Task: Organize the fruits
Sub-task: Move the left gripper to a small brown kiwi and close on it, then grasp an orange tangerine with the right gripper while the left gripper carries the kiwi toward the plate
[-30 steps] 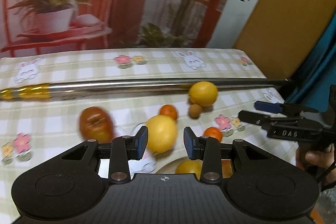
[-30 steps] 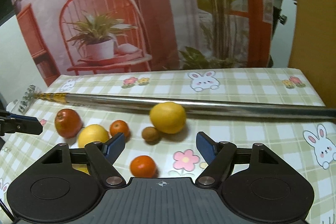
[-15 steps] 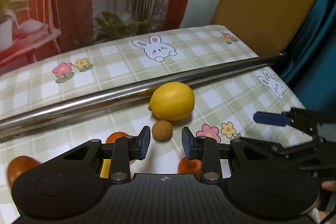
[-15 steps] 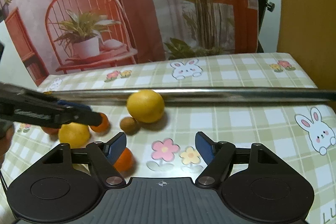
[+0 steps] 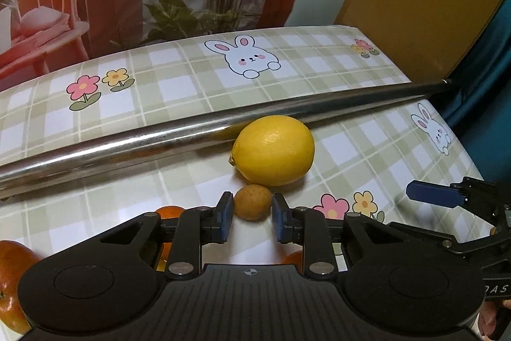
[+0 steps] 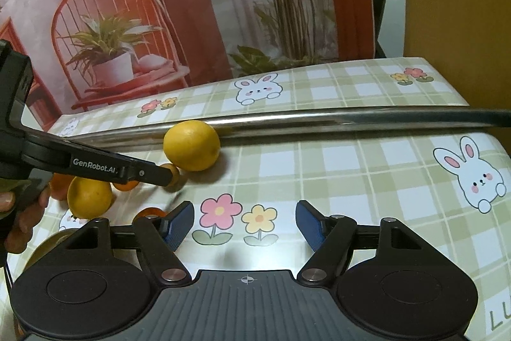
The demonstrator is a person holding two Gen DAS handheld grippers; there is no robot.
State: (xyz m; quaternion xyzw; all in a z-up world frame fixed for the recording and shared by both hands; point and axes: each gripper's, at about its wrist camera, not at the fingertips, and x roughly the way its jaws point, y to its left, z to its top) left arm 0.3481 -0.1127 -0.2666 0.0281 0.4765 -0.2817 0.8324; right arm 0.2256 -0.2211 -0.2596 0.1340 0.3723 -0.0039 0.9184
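A small brown round fruit [image 5: 252, 202] lies on the checked tablecloth just in front of a big yellow lemon [image 5: 273, 150]. My left gripper [image 5: 250, 221] is open, its blue pads on either side of the brown fruit, not clamped. In the right wrist view the left gripper's finger [image 6: 140, 173] reaches to the brown fruit [image 6: 174, 171] beside the lemon [image 6: 191, 145]. My right gripper [image 6: 244, 226] is open and empty over the flower print.
A long metal rod [image 5: 191, 133] lies across the table behind the lemon. A second lemon [image 6: 89, 197], oranges [image 5: 169, 211] and a red apple [image 5: 12, 261] lie at the left. A plate edge [image 6: 48, 245] shows low left. The table ends at the right.
My left gripper has moved forward and down, bringing its pads around the small brown fruit. The right gripper has shifted slightly right and stayed open.
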